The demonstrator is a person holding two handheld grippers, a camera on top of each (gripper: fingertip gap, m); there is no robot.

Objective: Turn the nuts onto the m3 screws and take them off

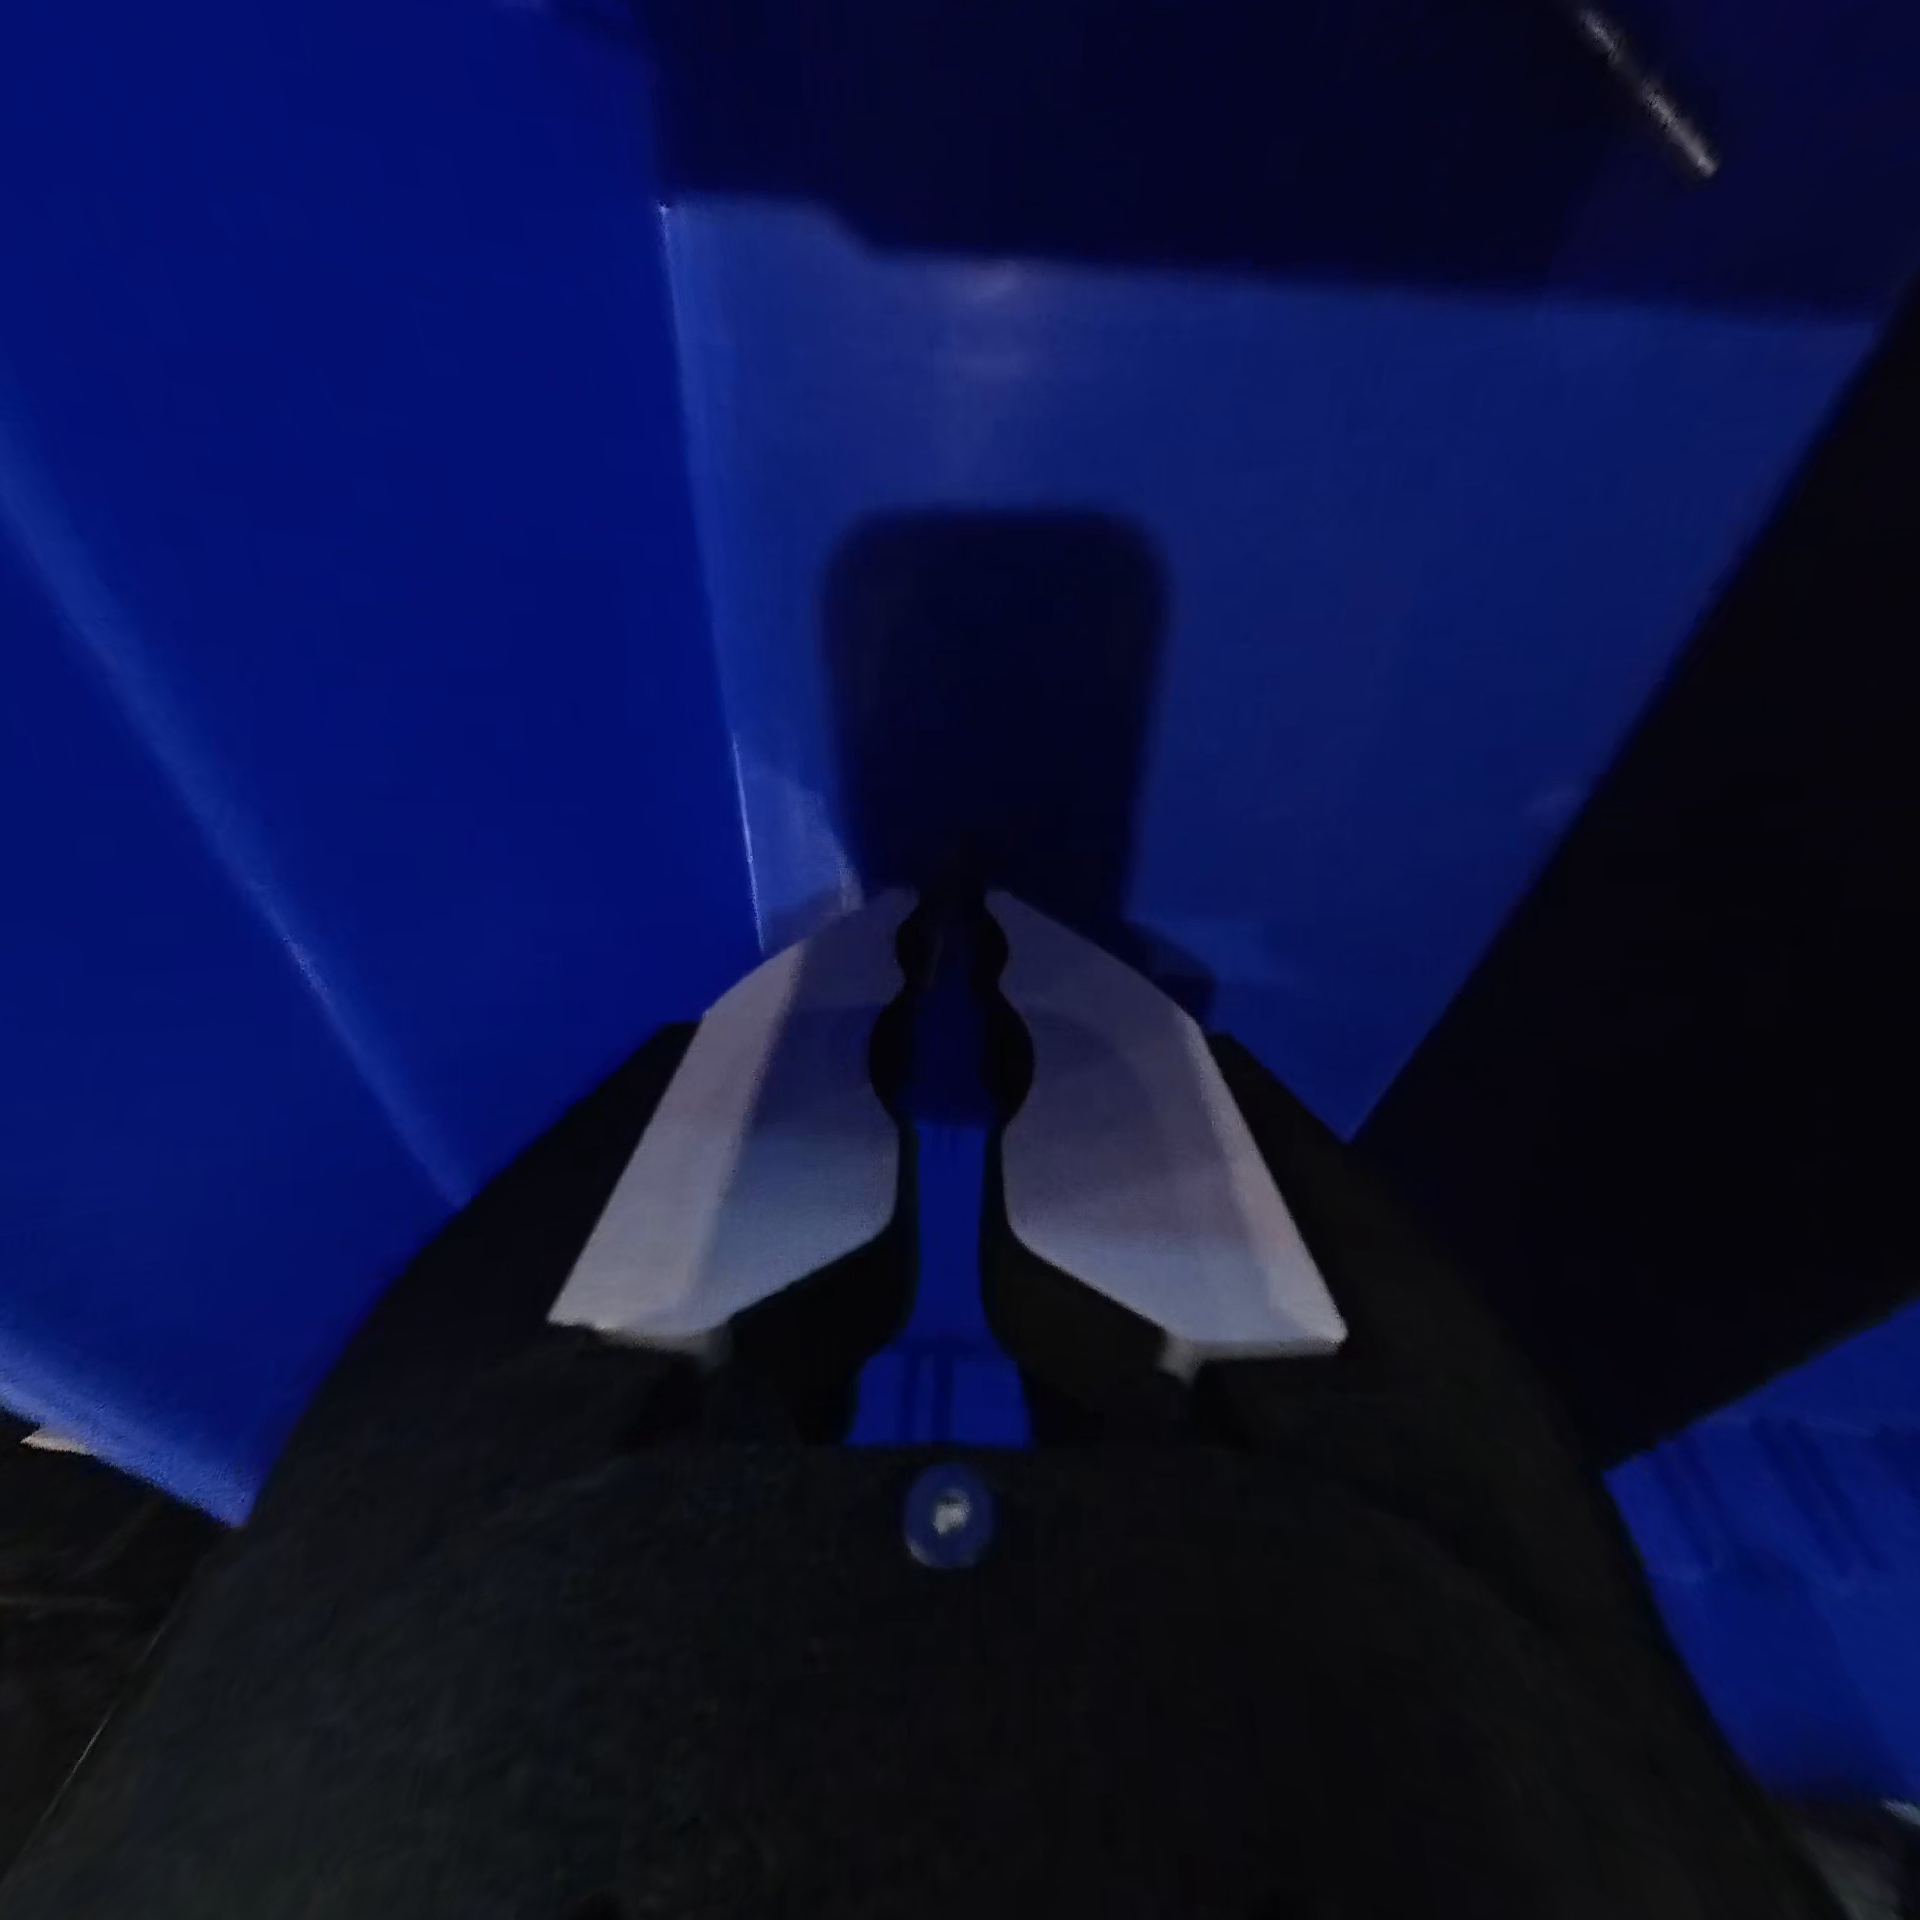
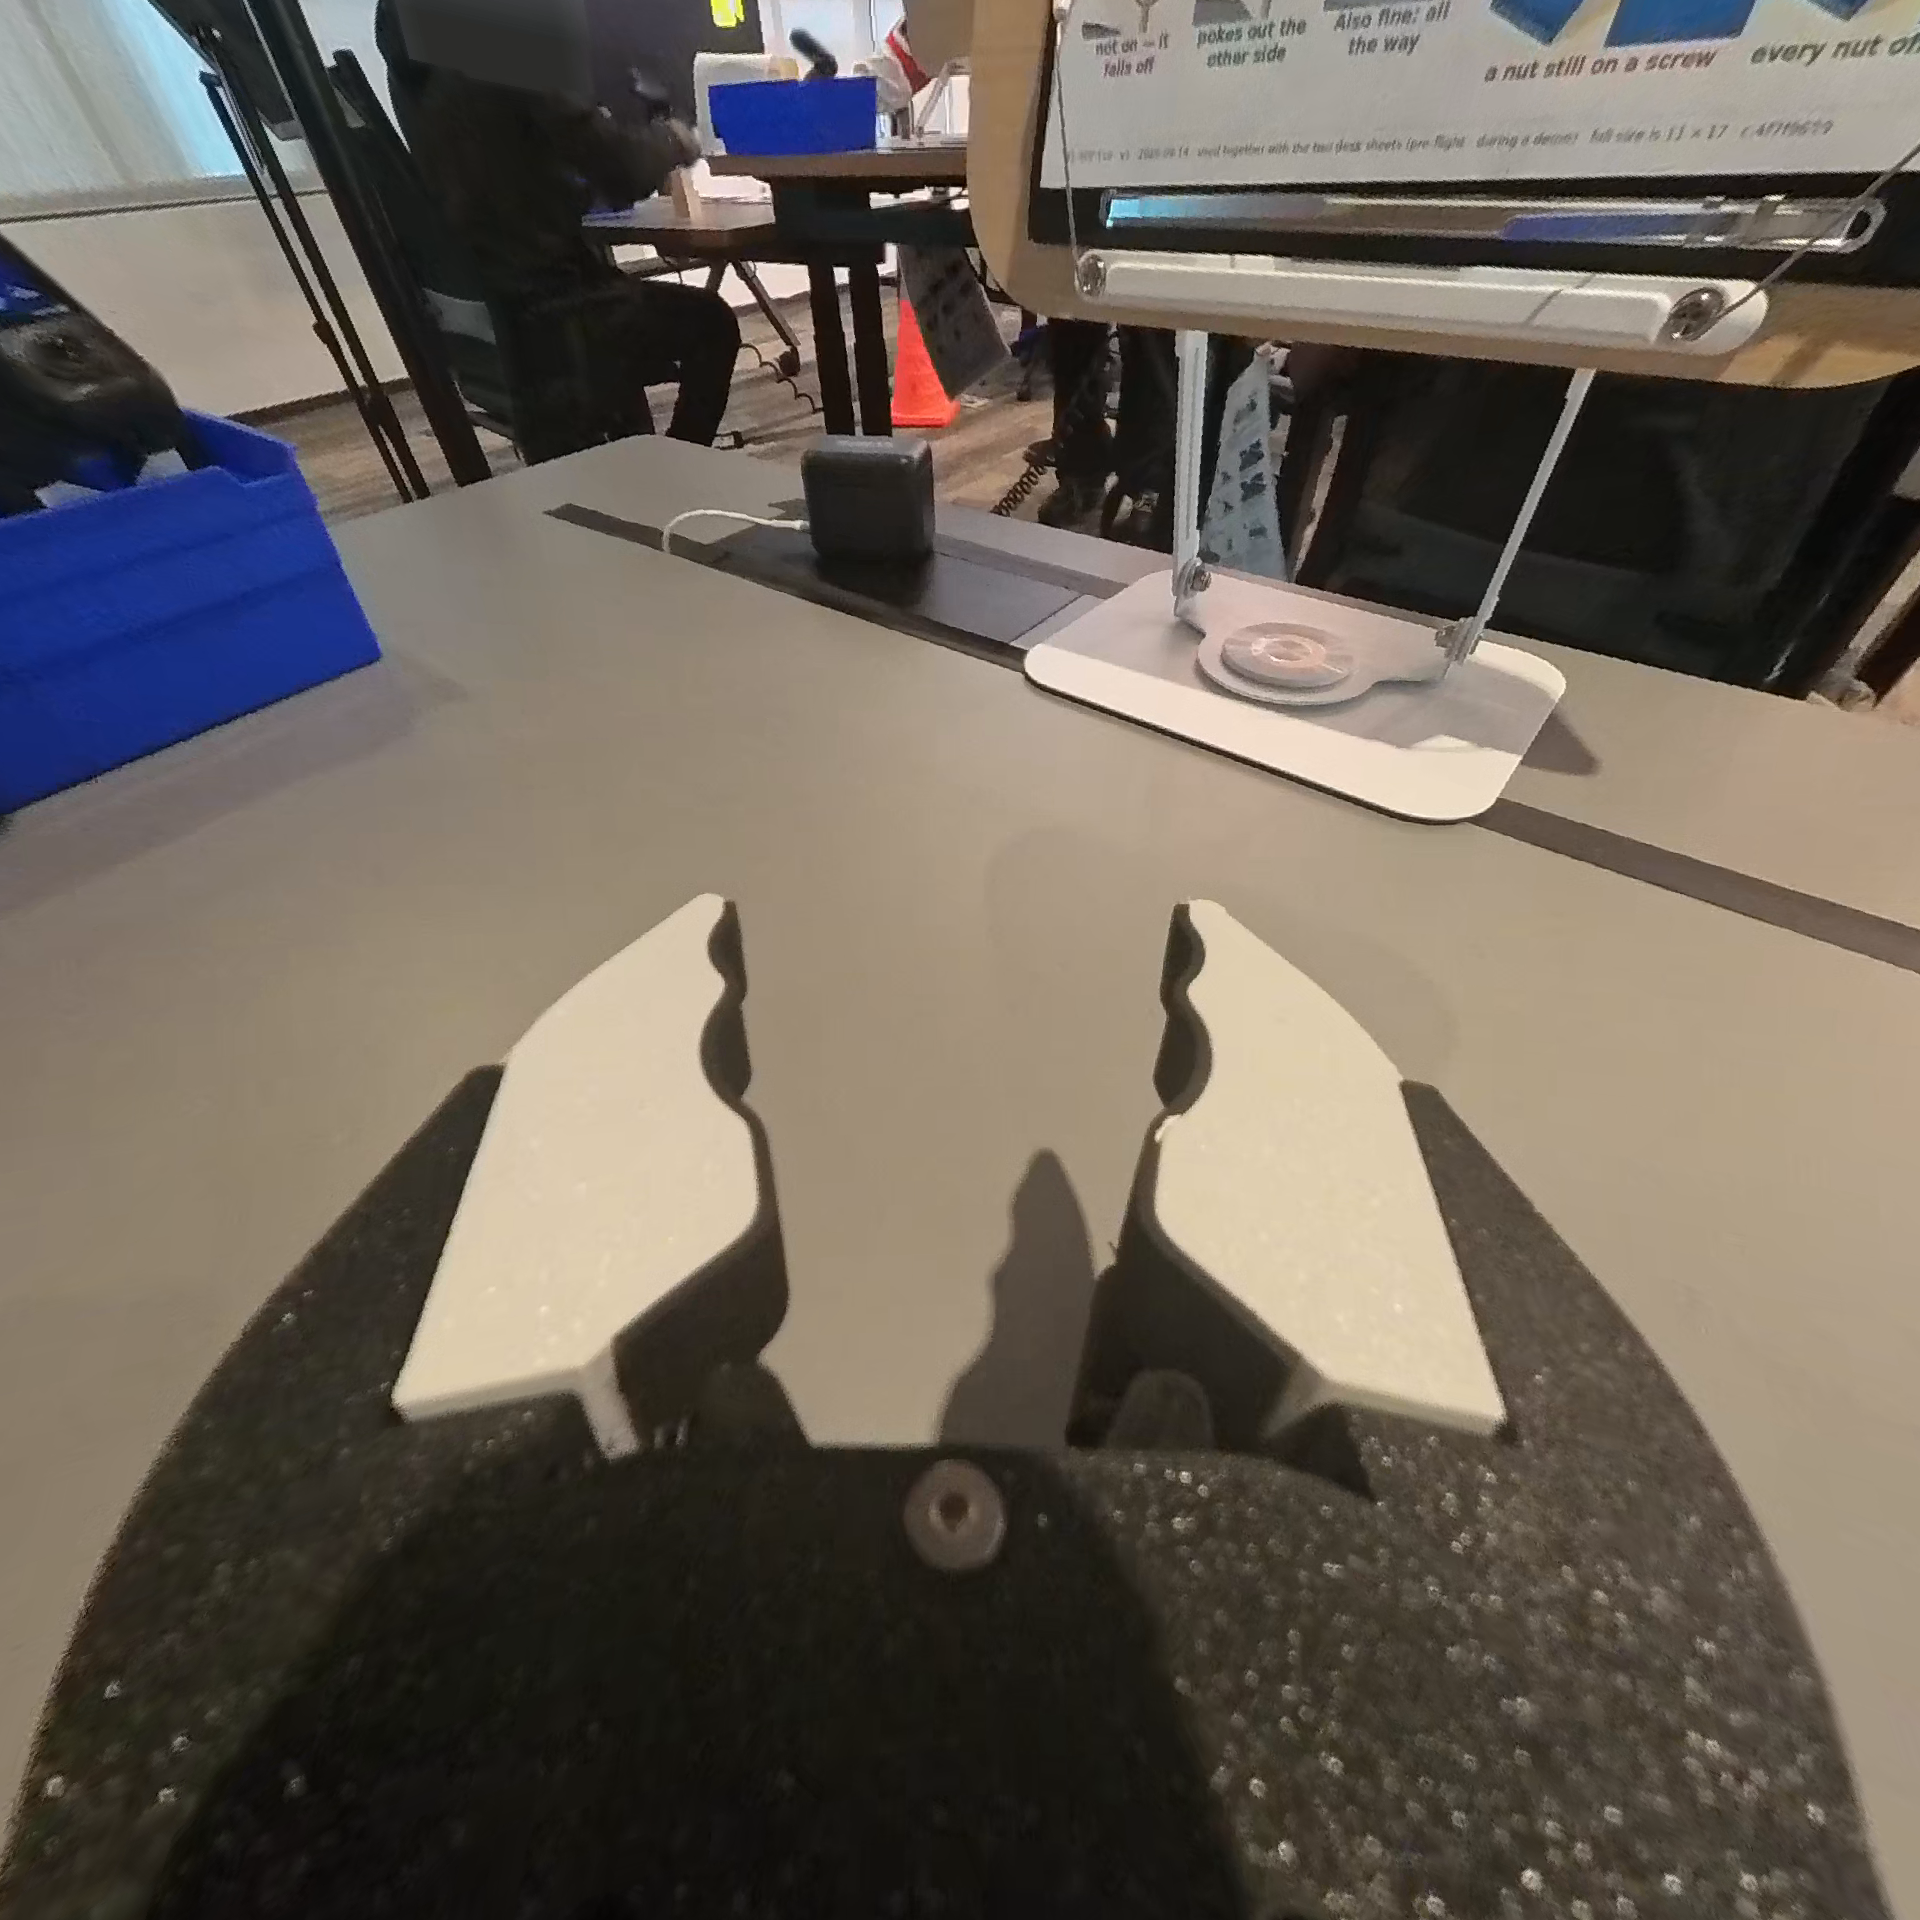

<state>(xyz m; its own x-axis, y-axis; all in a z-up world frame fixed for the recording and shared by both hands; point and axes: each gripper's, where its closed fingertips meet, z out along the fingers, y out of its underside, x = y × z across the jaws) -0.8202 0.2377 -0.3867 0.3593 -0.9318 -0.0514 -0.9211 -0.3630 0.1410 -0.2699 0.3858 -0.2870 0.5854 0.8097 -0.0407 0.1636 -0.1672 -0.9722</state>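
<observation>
Grey and bare, the table is seen stretching ahead of the right tongs, which are held spread wide above it with nothing between the fingers; a blue bin stands at its left edge, a white stand base and a small dark cube on a cable farther off. The left tongs are lowered deep inside a blue bin, its walls filling the left wrist view, and the fingers are drawn almost together. Something thin and dark seems to be pinched at the very tips, possibly a screw, though the dim, blurred view does not allow this to be confirmed. One thin metal screw is made out lying against the bin's upper right. No nut is seen anywhere. The step in hand is judged to be fetching a screw from the bin. It is best done by closing on the shank squarely, lifting straight up clear of the walls, and checking the grip before the right tongs are brought in.
</observation>
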